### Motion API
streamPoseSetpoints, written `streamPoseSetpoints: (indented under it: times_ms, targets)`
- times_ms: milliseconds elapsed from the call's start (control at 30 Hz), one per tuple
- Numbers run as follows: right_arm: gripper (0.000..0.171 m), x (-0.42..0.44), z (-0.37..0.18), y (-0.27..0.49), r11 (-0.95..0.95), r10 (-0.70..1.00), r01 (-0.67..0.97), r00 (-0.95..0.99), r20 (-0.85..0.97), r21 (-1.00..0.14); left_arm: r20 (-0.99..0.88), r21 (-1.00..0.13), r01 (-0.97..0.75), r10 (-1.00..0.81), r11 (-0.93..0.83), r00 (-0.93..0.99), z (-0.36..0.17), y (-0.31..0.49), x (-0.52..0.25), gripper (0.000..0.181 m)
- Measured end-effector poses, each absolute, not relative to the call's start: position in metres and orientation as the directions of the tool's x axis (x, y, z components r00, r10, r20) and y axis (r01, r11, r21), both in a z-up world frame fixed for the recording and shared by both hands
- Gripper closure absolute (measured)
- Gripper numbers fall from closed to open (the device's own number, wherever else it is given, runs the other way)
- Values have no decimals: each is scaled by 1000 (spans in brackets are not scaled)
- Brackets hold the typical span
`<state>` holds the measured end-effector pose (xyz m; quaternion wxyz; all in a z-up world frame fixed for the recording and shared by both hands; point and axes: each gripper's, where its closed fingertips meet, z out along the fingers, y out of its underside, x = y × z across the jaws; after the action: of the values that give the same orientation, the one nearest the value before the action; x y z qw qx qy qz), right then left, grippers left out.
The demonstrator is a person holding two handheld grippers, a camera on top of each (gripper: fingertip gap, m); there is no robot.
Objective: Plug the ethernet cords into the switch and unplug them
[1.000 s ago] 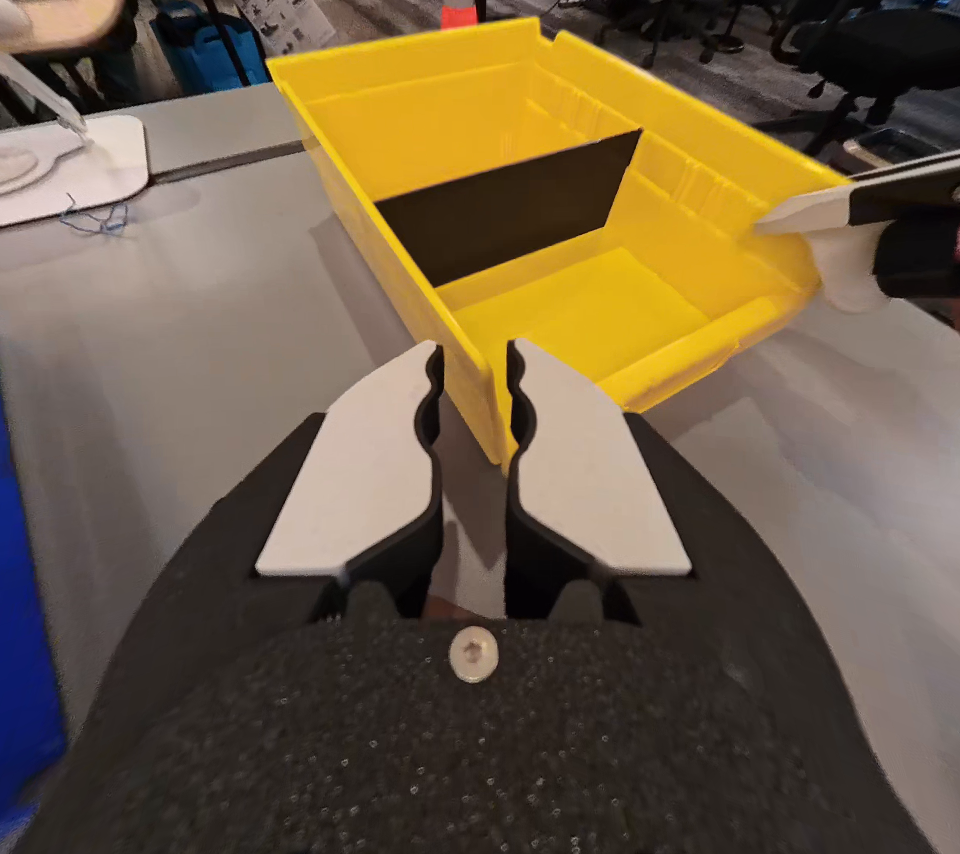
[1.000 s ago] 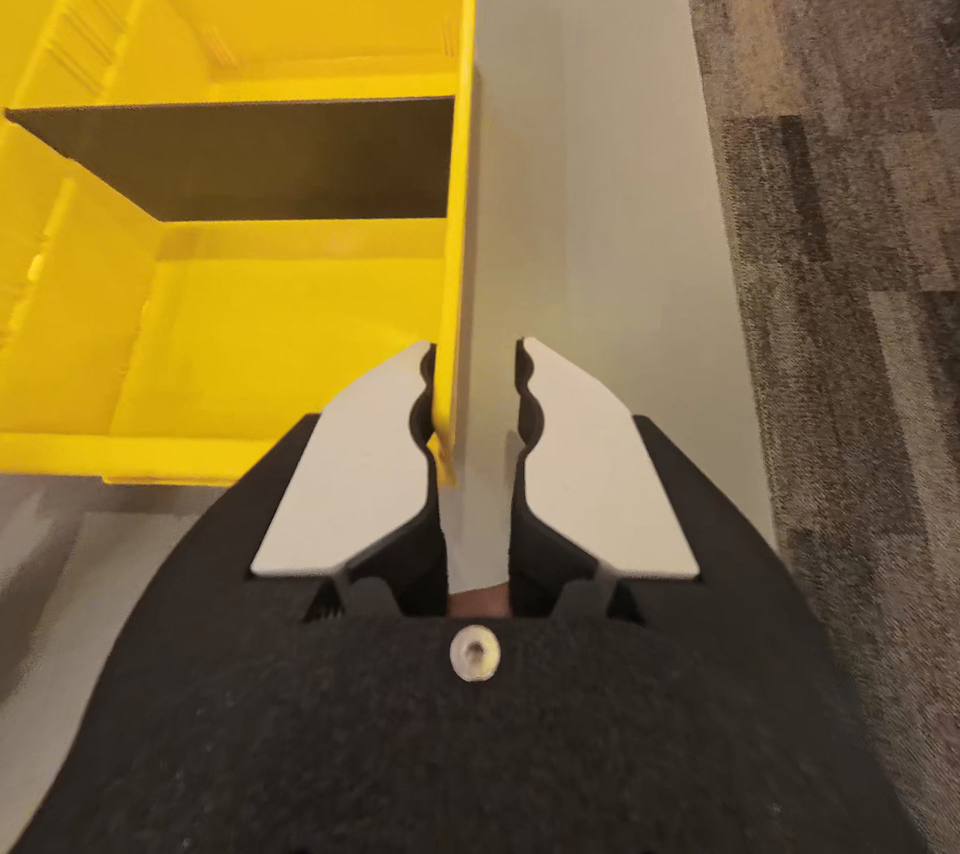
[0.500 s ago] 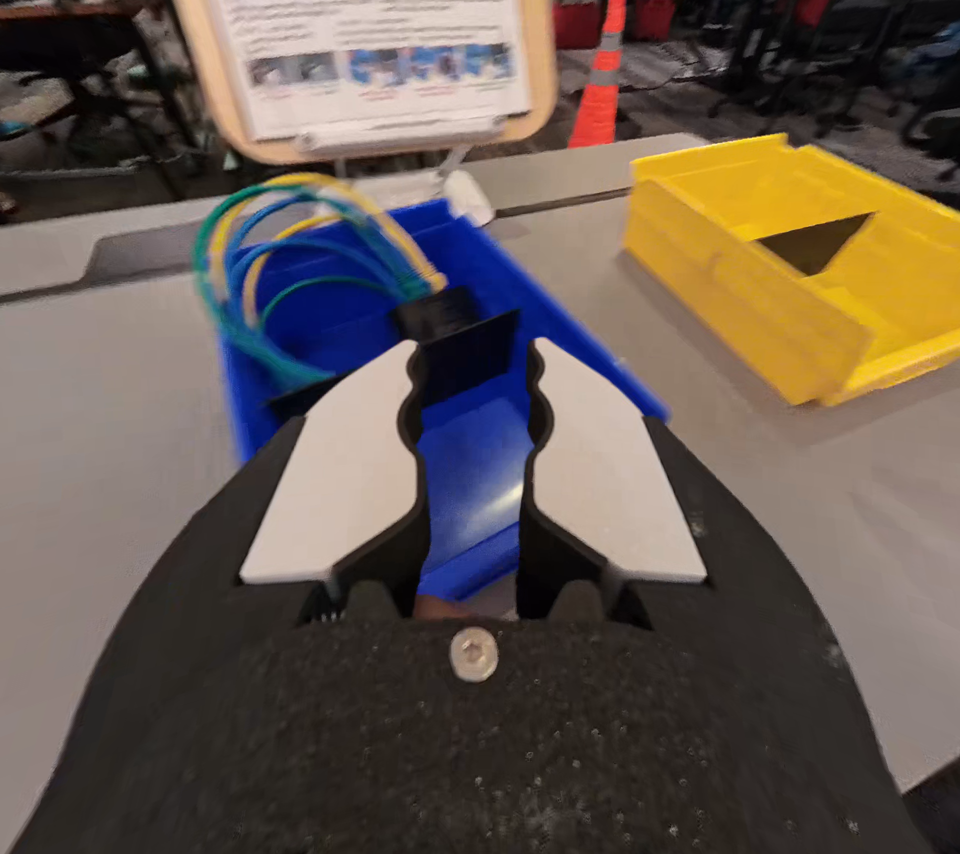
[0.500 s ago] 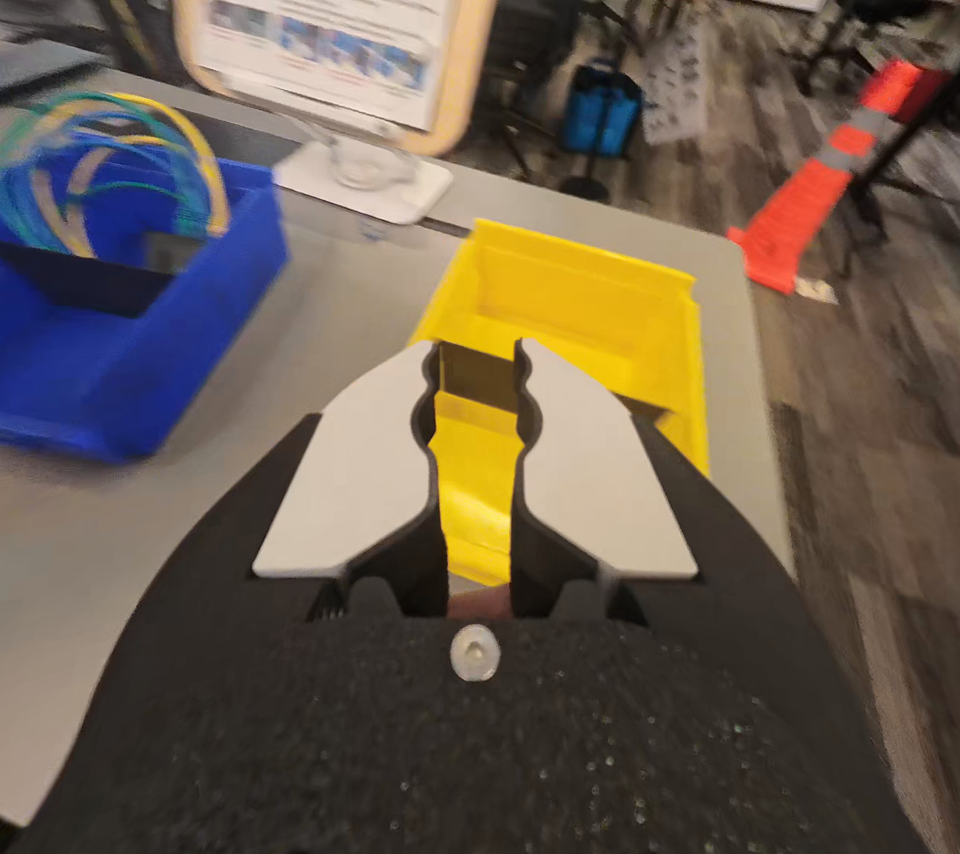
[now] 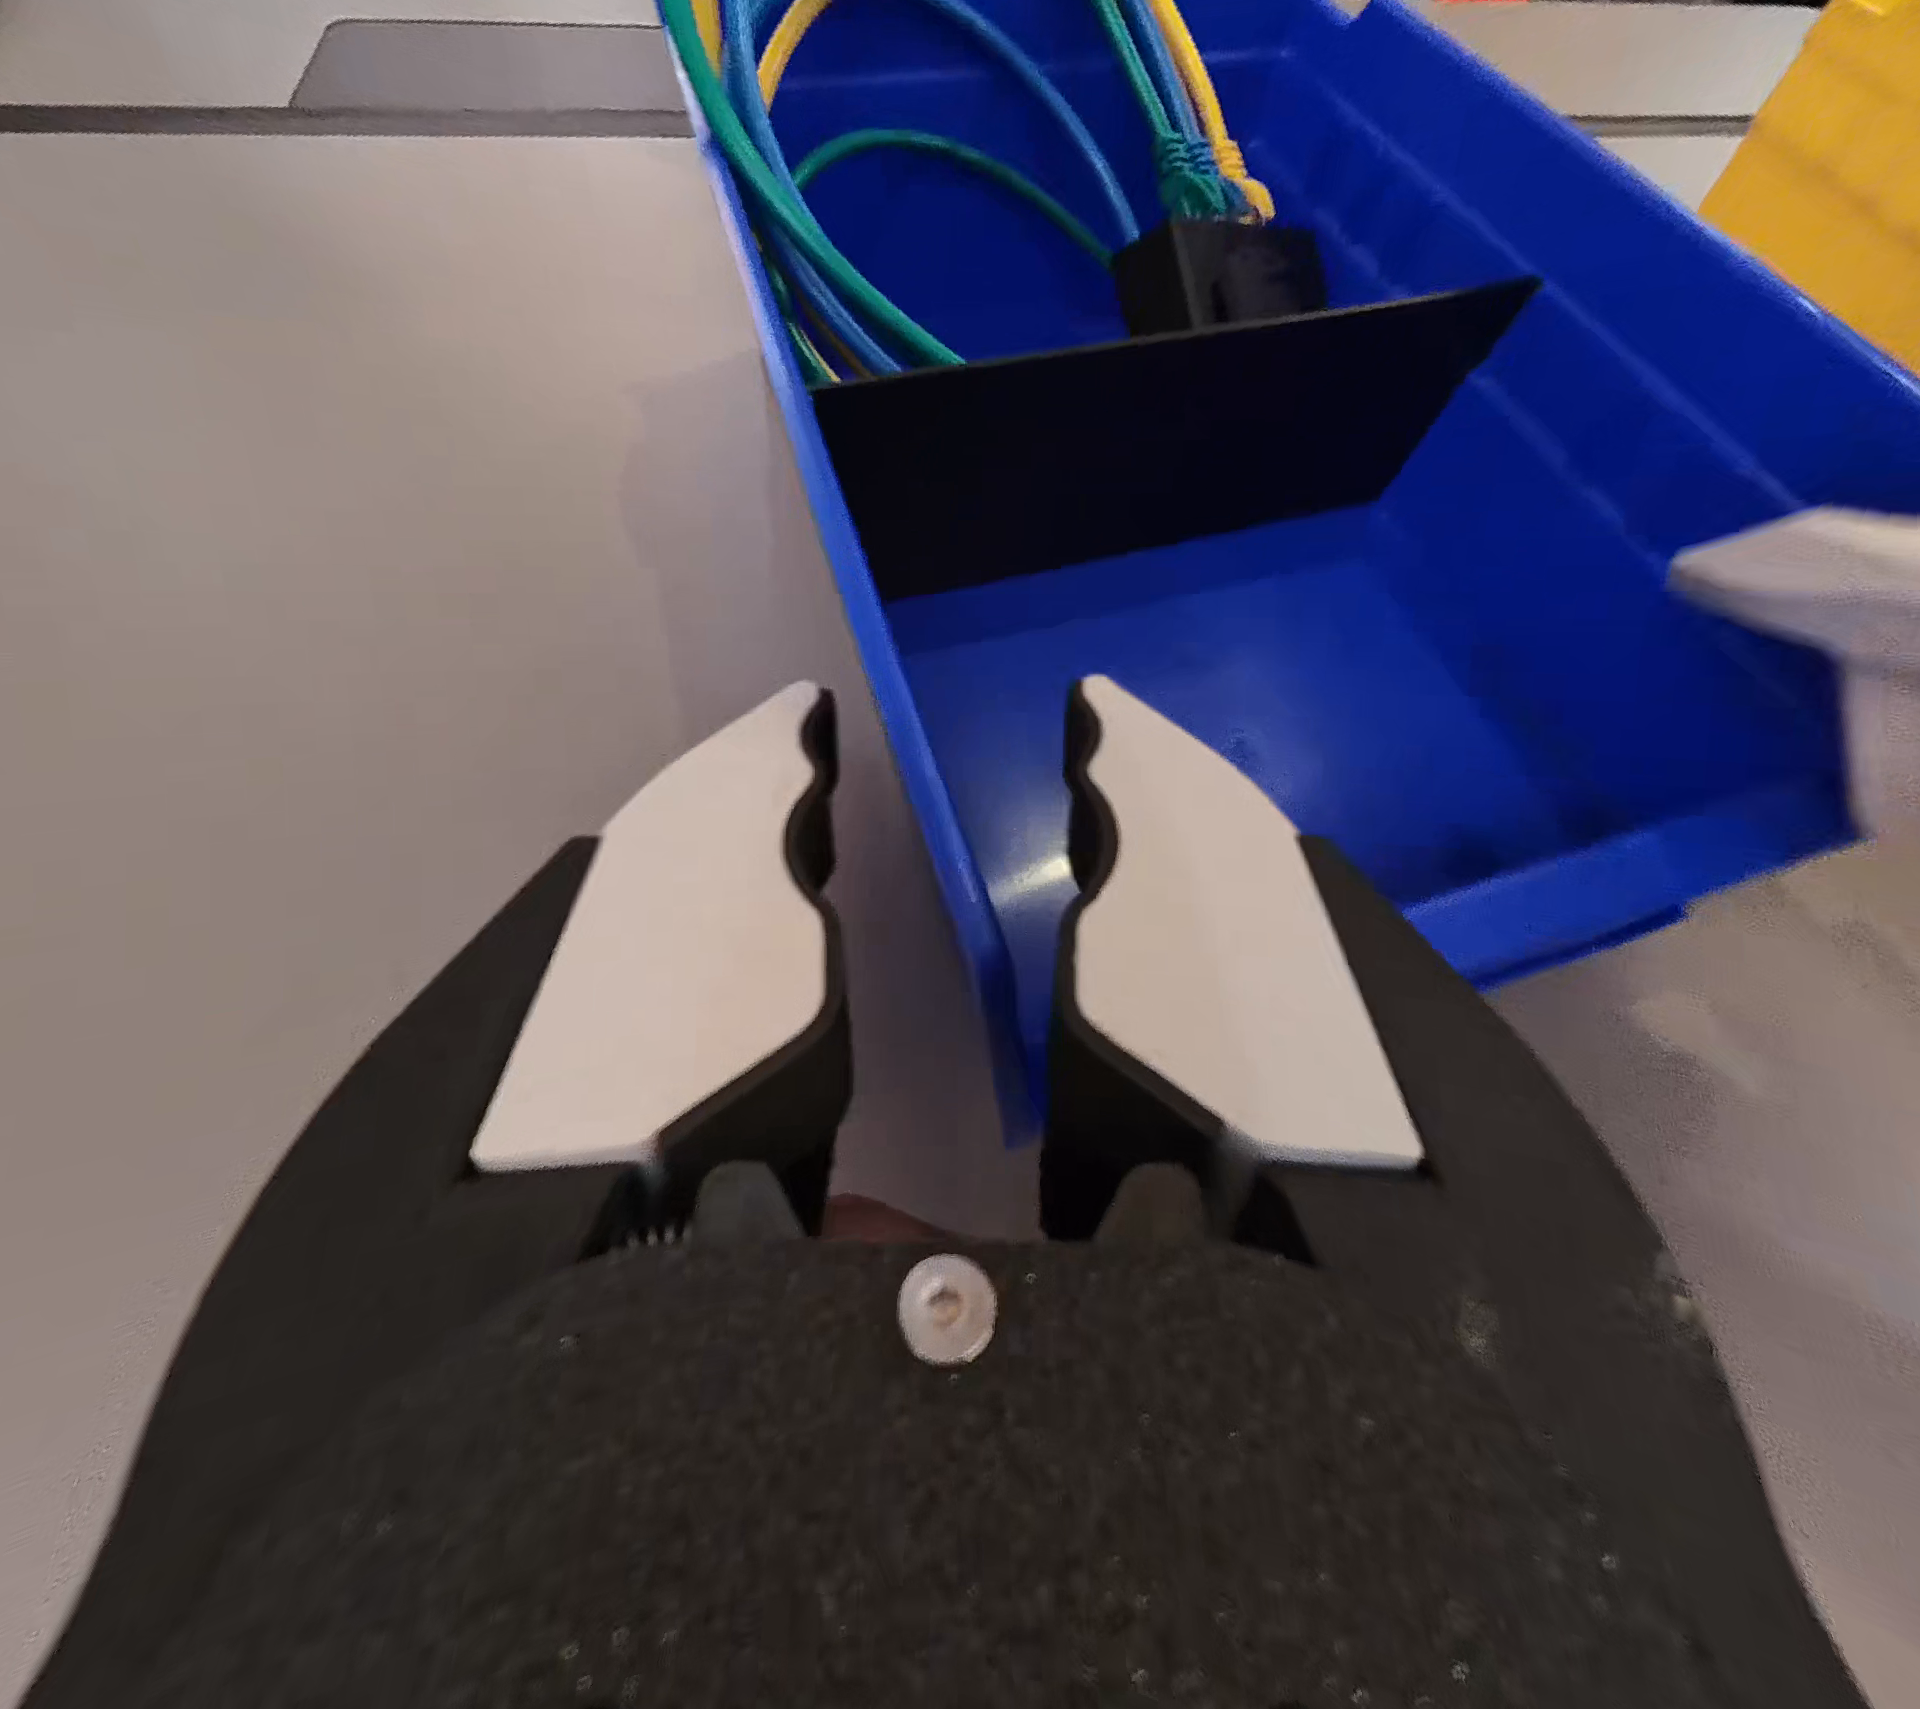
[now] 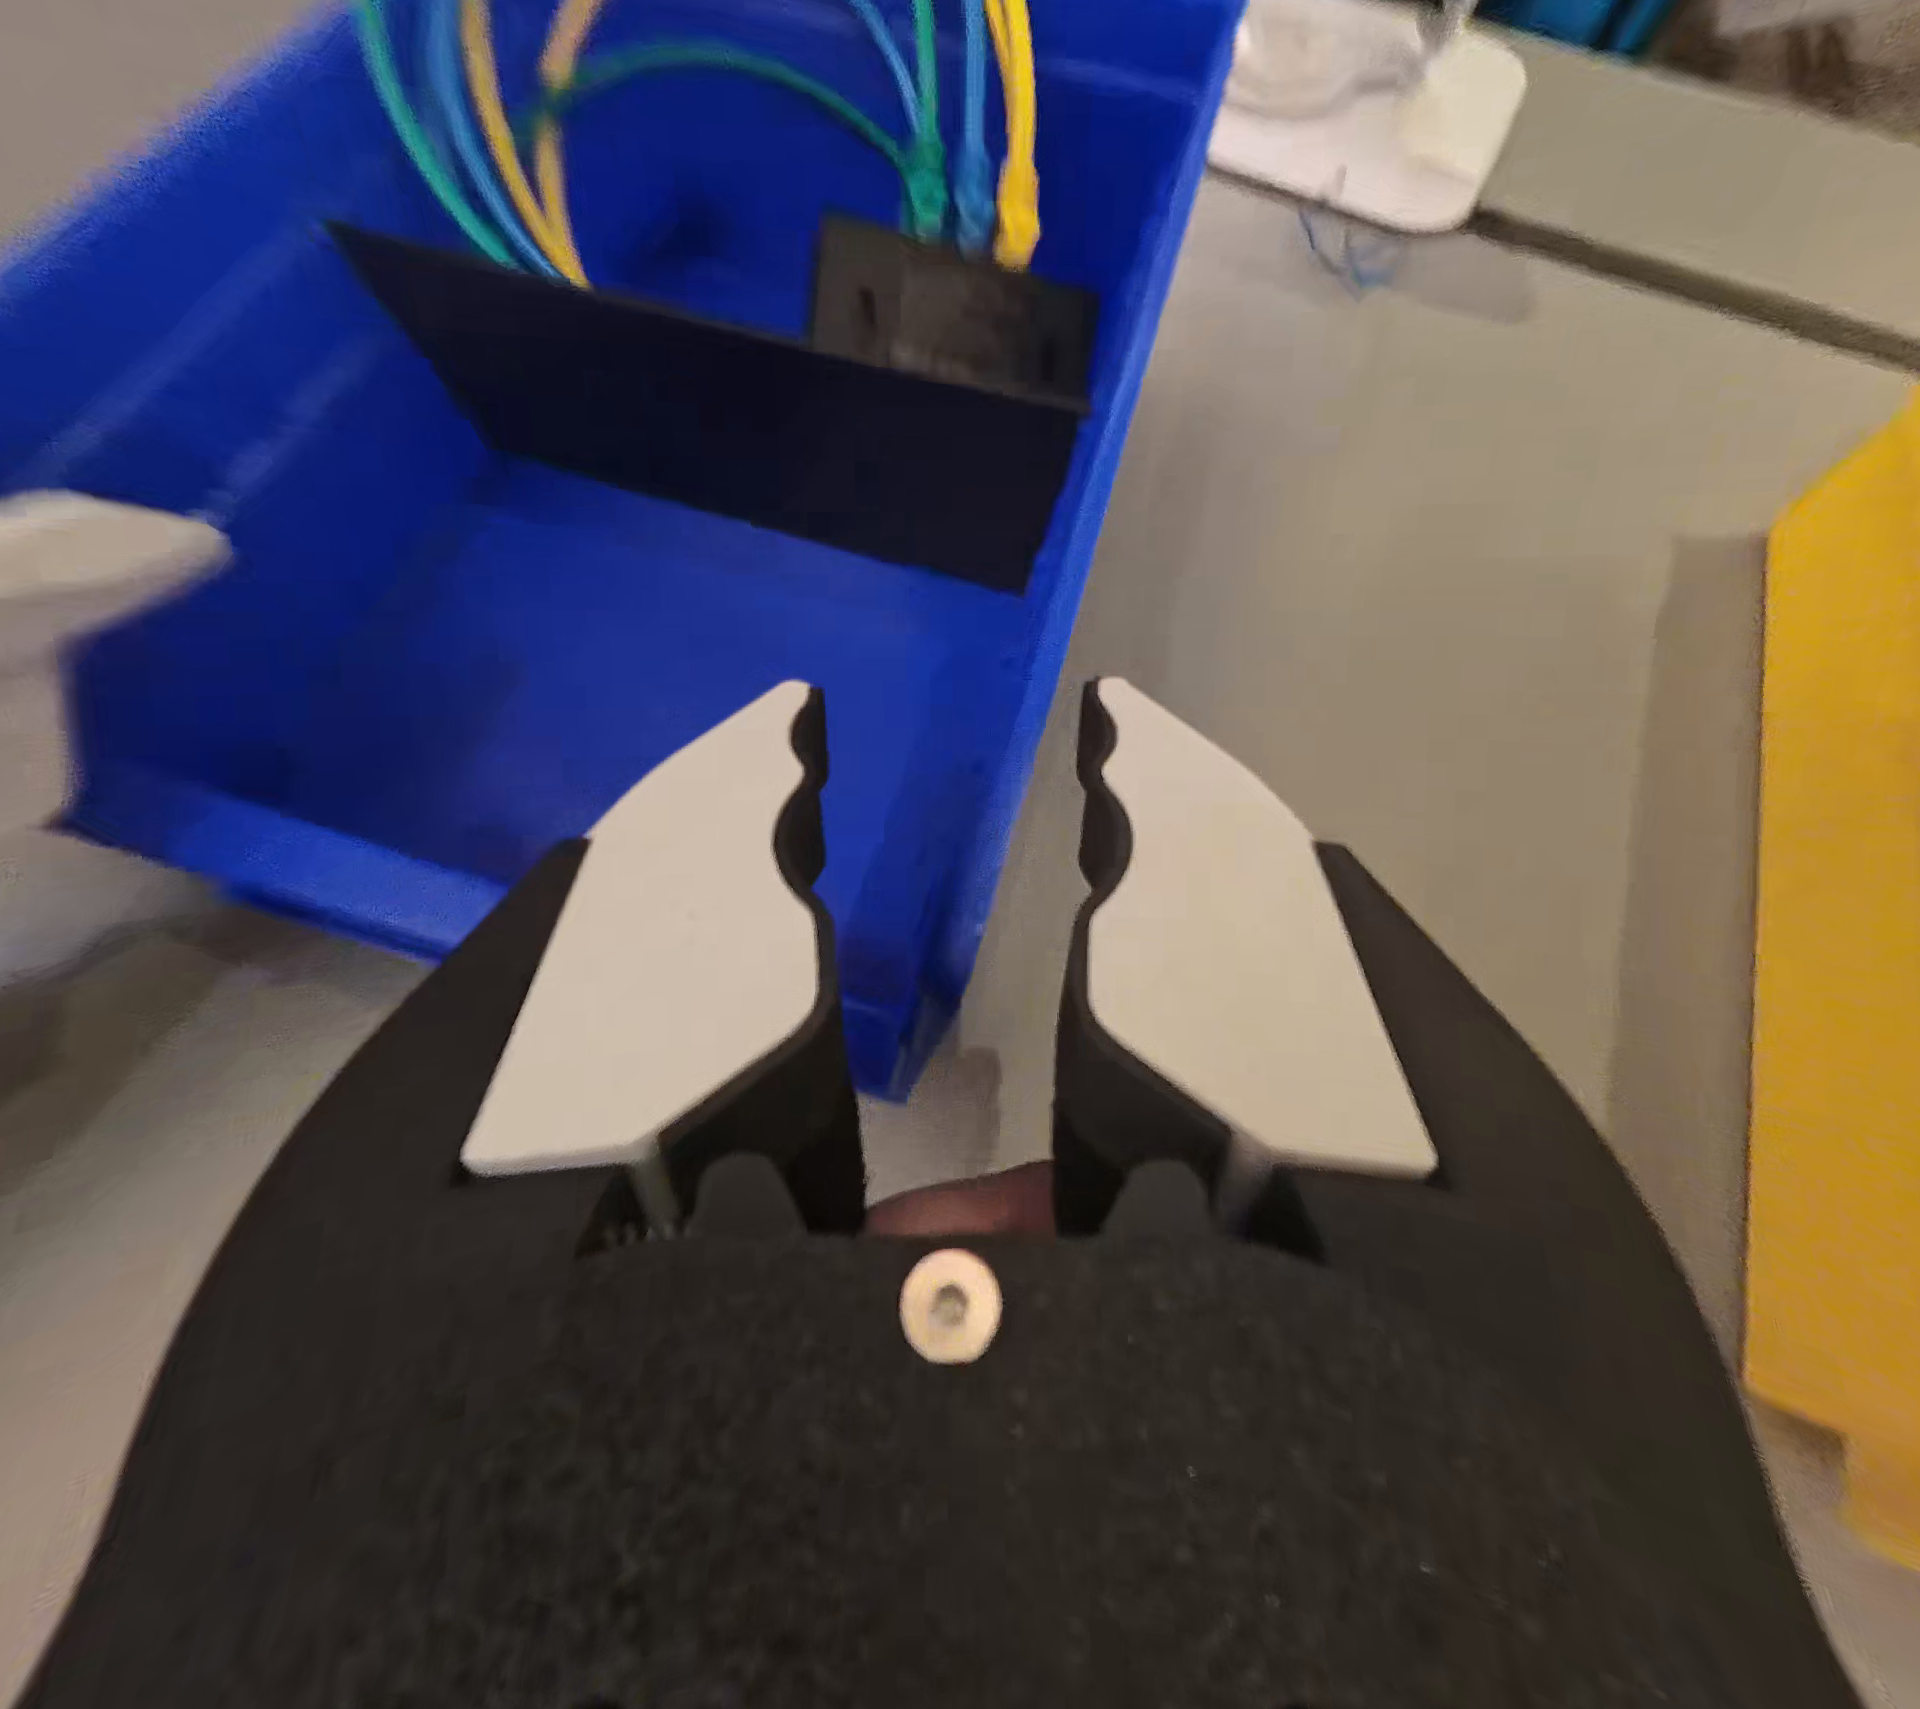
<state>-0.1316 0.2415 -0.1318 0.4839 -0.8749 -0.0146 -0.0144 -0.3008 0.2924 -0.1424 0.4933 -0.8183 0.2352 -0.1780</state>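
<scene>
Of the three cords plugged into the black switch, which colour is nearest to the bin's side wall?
The yellow cord: in the right wrist view, its plug sits beside the blue bin wall, with the blue and green plugs farther in.

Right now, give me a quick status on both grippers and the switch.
Left gripper open, astride blue bin side wall. Right gripper open, empty. Switch in far compartment, cords plugged in. Black divider in front of it.

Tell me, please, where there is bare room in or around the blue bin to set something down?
The blue bin's near compartment, in front of the black divider, is bare. So is the grey table on its left. Behind the divider it is crowded: the switch and looping ethernet cords.
</scene>
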Motion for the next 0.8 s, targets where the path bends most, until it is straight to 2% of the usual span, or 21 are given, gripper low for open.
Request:
streamPoseSetpoints:
  times_ms: [67, 133, 167, 233, 367, 467, 667, 800]
  targets:
    - [123, -136, -152, 241, -573, -38, -14, 999, 9, -819, 68, -891, -197, -549, -409, 833, -142, 296, -301, 159]
    - [130, -143, -153, 241, -555, -62, -77, 997, -52, -828, 49, -889, -200, -521, -411, 852, -141, 298, -305, 167]
    - [136, -142, -152, 241, -552, -92, -107, 993, -67, -827, 35, -888, -205, -505, -411, 862, -141, 300, -308, 170]
    - [165, -133, -152, 238, -551, -181, -180, 979, -94, -815, 15, -888, -209, -481, -409, 877, -141, 303, -314, 175]
    - [165, -142, -150, 239, -555, -198, -155, 979, -51, -817, -40, -888, -249, -472, -387, 881, -137, 308, -324, 178]
    - [165, -164, -143, 246, -540, -197, -190, 976, -97, -820, -19, -893, -217, -448, -395, 894, -126, 319, -346, 179]
    - [165, -234, -126, 286, -483, -158, -173, 981, -108, -858, -63, -928, -201, -401, -314, 914, -99, 357, -419, 179]
    - [164, -294, -126, 313, -486, -124, -133, 989, -82, -864, -62, -930, -203, -412, -307, 909, -103, 386, -475, 179]
